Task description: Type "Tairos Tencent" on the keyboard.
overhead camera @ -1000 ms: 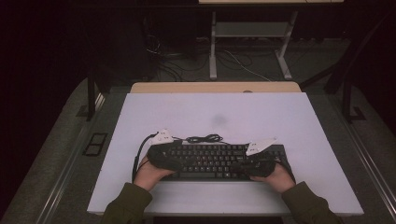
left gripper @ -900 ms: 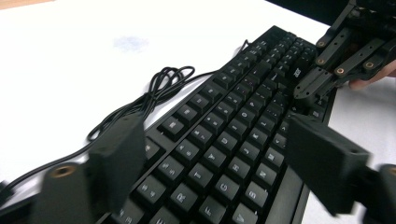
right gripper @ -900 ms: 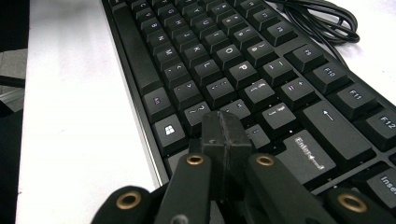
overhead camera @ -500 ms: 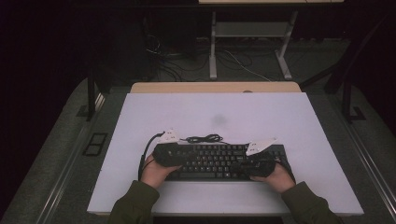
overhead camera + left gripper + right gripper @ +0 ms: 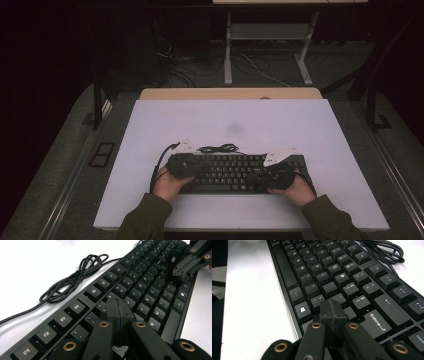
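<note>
Since the earlier frame, the left gripper [image 5: 117, 315] jaws have just been closing, nothing between them, over the black keyboard [image 5: 235, 172] at the white table's [image 5: 300, 125] near edge. The right gripper [image 5: 332, 315] is likewise pressed together. Single keys should be pressed squarely, tips vertical.

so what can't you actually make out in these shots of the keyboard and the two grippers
- Left gripper view: the closed left gripper covers the keys under its tip; whether it presses one is unclear.
- Right gripper view: the right gripper, also closed, hides the keys beneath it the same way.
- High view: the keyboard legends are too small to read.
- Left gripper view: the cable runs off the frame's left edge, so its end is unseen.
</note>
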Motion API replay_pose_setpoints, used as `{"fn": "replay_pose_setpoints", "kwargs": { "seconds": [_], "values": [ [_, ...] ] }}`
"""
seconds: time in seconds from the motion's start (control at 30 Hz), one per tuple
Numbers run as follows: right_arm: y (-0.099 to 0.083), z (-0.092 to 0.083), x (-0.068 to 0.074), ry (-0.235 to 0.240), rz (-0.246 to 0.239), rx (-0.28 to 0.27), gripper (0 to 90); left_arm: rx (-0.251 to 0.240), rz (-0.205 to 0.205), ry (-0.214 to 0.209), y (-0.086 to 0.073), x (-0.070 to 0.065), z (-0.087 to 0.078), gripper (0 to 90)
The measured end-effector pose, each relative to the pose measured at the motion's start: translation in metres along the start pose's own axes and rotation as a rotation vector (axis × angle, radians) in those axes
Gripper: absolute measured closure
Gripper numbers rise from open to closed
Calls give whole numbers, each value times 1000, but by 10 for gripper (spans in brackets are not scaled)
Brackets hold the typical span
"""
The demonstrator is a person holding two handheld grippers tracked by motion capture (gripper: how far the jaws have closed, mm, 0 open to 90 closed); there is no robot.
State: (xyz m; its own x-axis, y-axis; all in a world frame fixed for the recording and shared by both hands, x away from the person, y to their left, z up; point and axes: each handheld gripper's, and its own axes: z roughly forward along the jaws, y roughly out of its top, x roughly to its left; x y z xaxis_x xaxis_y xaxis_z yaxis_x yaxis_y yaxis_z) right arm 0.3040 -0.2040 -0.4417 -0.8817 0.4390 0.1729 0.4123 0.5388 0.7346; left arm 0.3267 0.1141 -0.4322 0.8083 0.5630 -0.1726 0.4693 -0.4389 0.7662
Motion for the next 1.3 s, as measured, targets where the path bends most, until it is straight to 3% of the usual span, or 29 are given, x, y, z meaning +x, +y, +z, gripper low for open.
{"fn": "replay_pose_setpoints", "kwargs": {
  "seconds": [0.2,0.7,1.0,1.1,1.3],
  "values": [
    [0,0,0,1,0,0,895,29,14,7,0,0,3,888],
    [0,0,0,-1,-1,1,895,44,5,2,-1,-1,6,889],
    [0,0,0,-1,1,1,896,38,22,9,1,-1,1,889],
    [0,0,0,-1,0,1,895,13,11,7,2,-1,-3,887],
    [0,0,0,-2,0,1,895,-17,-4,5,-2,1,-11,740]
  ]
}}
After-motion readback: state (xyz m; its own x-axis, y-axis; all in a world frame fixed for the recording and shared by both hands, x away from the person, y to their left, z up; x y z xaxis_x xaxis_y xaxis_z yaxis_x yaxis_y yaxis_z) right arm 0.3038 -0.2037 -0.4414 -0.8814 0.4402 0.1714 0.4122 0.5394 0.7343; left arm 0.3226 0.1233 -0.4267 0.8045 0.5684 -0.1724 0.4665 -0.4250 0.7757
